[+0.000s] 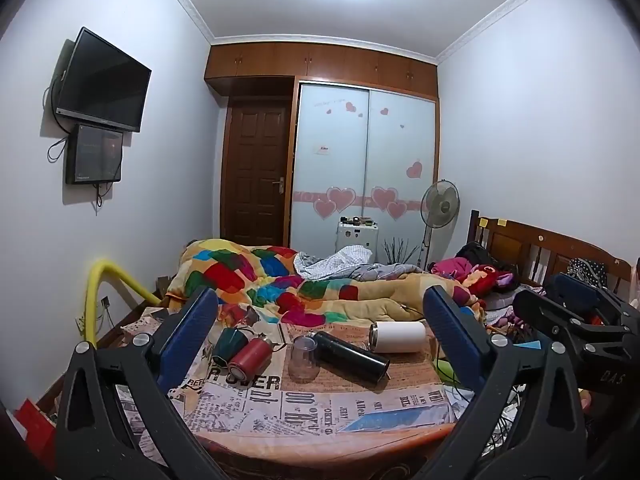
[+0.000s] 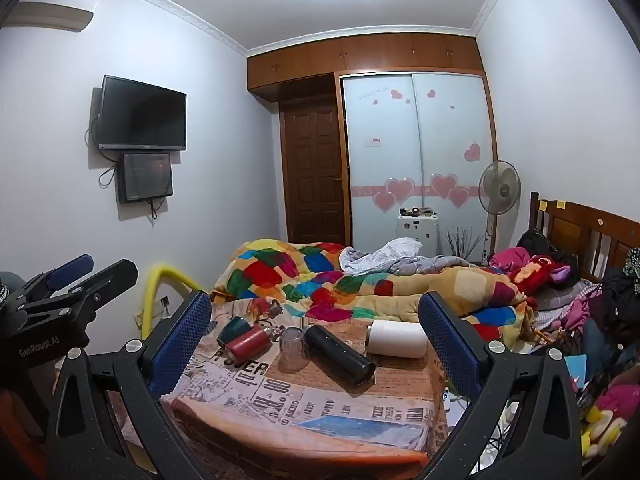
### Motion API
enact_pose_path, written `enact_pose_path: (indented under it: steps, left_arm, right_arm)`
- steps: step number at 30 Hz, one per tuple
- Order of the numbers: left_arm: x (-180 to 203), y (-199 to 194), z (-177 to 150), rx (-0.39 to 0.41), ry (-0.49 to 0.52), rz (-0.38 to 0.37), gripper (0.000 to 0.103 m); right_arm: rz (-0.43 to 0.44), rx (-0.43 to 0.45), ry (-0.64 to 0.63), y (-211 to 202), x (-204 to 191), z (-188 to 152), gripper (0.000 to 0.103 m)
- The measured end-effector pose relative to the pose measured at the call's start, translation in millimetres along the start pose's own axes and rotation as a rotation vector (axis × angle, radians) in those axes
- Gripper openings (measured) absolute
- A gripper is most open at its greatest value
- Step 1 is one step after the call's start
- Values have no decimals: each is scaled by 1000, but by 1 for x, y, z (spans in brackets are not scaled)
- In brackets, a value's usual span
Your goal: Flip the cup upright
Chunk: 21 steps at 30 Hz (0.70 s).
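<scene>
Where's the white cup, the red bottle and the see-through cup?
white cup (image 1: 400,336), left wrist view, middle of its side as it lies flat.
red bottle (image 1: 249,357), left wrist view, middle of its red body.
see-through cup (image 2: 292,350), right wrist view, its clear wall.

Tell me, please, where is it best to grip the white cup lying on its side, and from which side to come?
Grip the white cup around the middle of its round body, coming from above with the right tool, which is open. It lies with its axis left to right, so the fingers should likely close front and back.
</scene>
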<state>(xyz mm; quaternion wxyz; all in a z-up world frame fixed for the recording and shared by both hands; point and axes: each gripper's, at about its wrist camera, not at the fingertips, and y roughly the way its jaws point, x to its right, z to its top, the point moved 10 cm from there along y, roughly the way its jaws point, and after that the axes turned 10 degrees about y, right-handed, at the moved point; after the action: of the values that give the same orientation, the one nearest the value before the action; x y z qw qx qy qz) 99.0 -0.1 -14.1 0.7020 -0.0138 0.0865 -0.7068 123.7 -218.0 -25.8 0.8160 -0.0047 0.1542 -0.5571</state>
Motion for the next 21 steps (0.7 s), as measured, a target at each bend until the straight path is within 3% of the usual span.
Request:
enact_pose_path:
  steps: [21]
  left_arm:
    - [-4, 5, -5, -13, -5, 2, 103]
  right_arm:
    - [1, 0, 3, 3, -4, 1, 103]
